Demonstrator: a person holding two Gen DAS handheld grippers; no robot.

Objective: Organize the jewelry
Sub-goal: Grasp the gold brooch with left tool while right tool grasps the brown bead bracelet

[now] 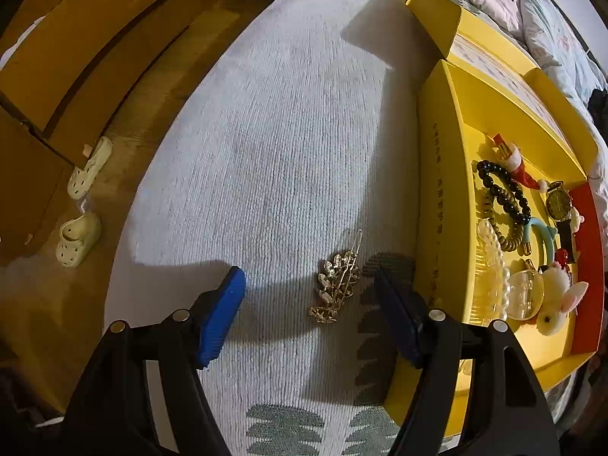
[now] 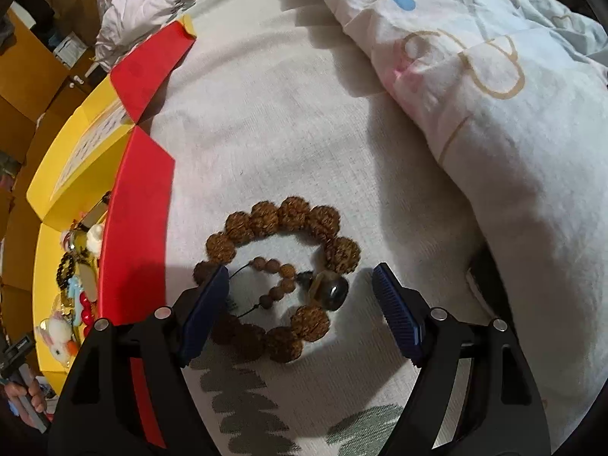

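Note:
In the left wrist view, a gold leaf-shaped hair clip [image 1: 338, 283] lies on the white bedspread [image 1: 288, 144], between the blue pads of my open left gripper [image 1: 309, 311]. The yellow box [image 1: 444, 205] to its right holds several pieces: a black bead bracelet [image 1: 505, 190], a watch [image 1: 558, 205], pearl beads [image 1: 494, 266] and a plush rabbit charm [image 1: 558, 304]. In the right wrist view, a large brown rough-bead bracelet [image 2: 281, 273] with a dark stone lies on the bedspread between the pads of my open right gripper [image 2: 302, 306]. The left pad overlaps its edge.
The box's red outer wall [image 2: 140, 220] stands just left of the brown bracelet. A rumpled quilt [image 2: 475, 95] lies to the right. A pair of white clogs [image 1: 83, 205] sits on the wooden floor left of the bed, beside cardboard boxes [image 1: 76, 60].

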